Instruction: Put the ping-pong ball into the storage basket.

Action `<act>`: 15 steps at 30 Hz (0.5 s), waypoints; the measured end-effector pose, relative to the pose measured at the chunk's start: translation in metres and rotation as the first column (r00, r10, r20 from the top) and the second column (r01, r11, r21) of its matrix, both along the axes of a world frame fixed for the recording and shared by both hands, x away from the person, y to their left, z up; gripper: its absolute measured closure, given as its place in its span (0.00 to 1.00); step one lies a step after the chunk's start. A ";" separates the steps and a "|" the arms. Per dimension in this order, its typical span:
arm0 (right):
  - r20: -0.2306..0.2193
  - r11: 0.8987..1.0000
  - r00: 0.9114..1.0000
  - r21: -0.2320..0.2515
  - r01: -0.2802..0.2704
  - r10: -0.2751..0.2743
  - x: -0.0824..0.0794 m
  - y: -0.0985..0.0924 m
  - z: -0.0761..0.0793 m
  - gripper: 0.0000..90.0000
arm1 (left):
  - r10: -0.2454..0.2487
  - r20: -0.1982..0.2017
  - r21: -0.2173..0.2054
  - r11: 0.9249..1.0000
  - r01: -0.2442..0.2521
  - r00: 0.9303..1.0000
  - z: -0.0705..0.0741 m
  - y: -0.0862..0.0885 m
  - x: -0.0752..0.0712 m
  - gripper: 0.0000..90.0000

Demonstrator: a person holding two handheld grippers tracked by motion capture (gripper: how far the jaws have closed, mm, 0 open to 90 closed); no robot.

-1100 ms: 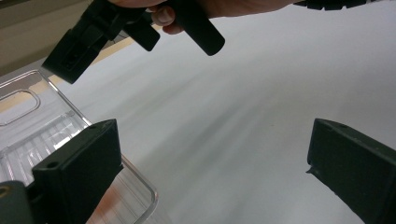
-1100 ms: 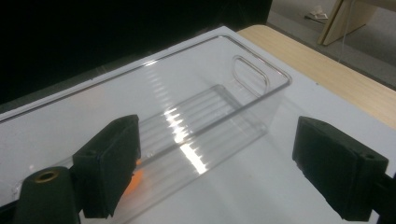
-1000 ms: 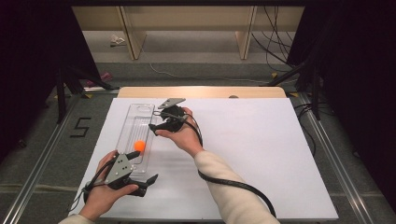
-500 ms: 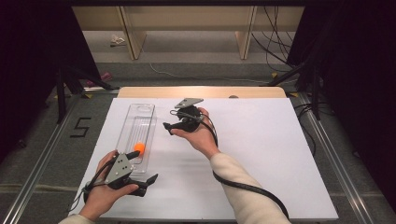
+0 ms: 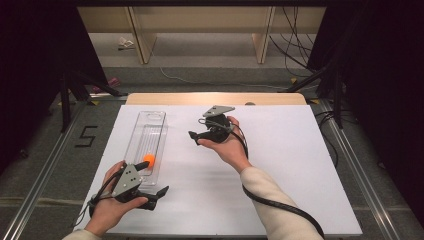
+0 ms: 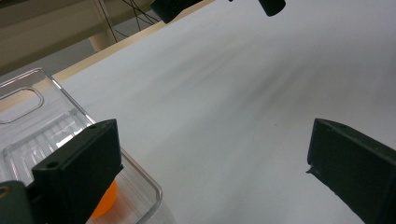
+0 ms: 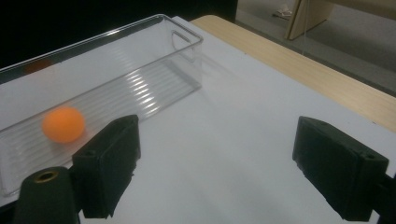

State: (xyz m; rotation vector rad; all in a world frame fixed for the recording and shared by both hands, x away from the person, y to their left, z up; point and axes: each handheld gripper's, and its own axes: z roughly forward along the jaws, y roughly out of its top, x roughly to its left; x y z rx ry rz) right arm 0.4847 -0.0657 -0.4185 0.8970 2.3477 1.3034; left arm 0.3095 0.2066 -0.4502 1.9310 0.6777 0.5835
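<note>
Orange ball (image 5: 149, 160), table-tennis type by the look of it, sits inside the clear plastic tray (image 5: 143, 120), at the tray's near end, on the ribbed floor. Also seen in the right gripper view (image 7: 63, 124), resting low against the tray's long wall.

Handling, my read:
- Ball: very light, hollow, smooth, round. Rolls at a touch and squirts out of a hard pinch. Take it across its widest part, jaws centred on it, light squeeze only. A thin shell can dent.
- Tray: thin, stiff, glossy, light. It slides on the white surface (image 5: 280, 170) if nudged. The walls limit access, so come in from above with the jaws aligned along the tray's length. The handle cut-out (image 7: 181, 38) at the tray's far end is the obvious hold if the tray itself needs moving.

Grippers:
- Left gripper (image 5: 161, 192): just off the tray's near end, low over the surface, jaws spread wide, nothing between them. In the left gripper view its left jaw overlaps the tray's near corner (image 6: 140, 186); I cannot tell whether it touches.
- Right gripper (image 5: 194, 137): to the right of the tray, around its middle, clear of it, pointing back towards it. Jaws wide apart, holding nothing.

Left gripper is nearer the ball.
</note>
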 end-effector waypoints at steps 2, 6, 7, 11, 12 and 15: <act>0.000 1.000 1.000 0.004 0.005 -0.005 -0.002 -0.006 0.000 0.18 | 0.000 0.000 0.001 1.000 0.000 1.000 0.000 0.000 0.000 0.03; -0.002 1.000 1.000 0.012 0.019 -0.019 -0.005 -0.019 -0.001 0.18 | 0.001 -0.001 0.000 1.000 -0.001 1.000 0.000 0.000 0.000 0.03; -0.001 1.000 1.000 0.013 0.025 -0.025 -0.006 -0.022 -0.001 0.18 | 0.001 -0.001 0.000 1.000 -0.001 1.000 0.000 0.000 0.000 0.03; -0.005 0.999 0.999 0.018 0.039 -0.039 -0.008 -0.036 -0.001 0.18 | 0.002 -0.002 -0.001 1.000 -0.002 1.000 0.000 0.000 0.000 0.03; -0.003 0.999 0.999 0.016 0.041 -0.041 -0.009 -0.038 -0.001 0.18 | 0.003 -0.002 -0.001 1.000 -0.003 1.000 0.000 0.000 0.000 0.03; -0.005 0.999 0.999 0.013 0.047 -0.047 -0.013 -0.048 -0.002 0.18 | 0.003 -0.004 -0.001 1.000 -0.003 1.000 0.000 0.000 0.000 0.03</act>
